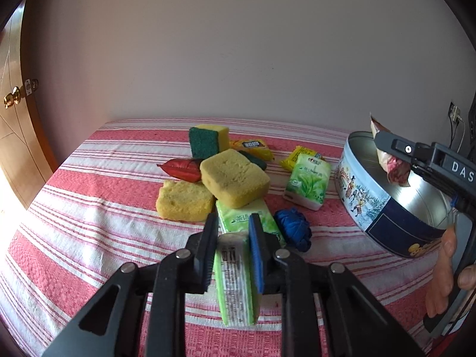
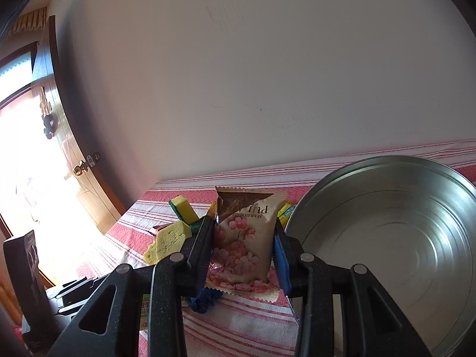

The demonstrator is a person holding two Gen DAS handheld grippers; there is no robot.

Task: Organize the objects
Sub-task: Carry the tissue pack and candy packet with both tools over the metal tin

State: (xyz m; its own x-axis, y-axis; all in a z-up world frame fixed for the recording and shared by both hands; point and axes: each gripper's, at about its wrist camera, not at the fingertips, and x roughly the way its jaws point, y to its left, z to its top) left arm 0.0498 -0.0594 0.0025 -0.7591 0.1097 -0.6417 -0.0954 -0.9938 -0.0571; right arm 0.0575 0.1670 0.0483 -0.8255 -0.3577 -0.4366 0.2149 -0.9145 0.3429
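While both grippers grip something:
Left gripper (image 1: pixel 232 232): squeezed shut on a green tissue pack (image 1: pixel 236 279), lifted above the striped tablecloth (image 1: pixel 89 196).
Right gripper (image 2: pixel 244 241): squeezed shut on a flowery marshmallow packet (image 2: pixel 244 238), held at the round tin's (image 2: pixel 386 238) rim.

Shiny metal tin (image 2: pixel 386 238), woven tablecloth (image 1: pixel 89 208)
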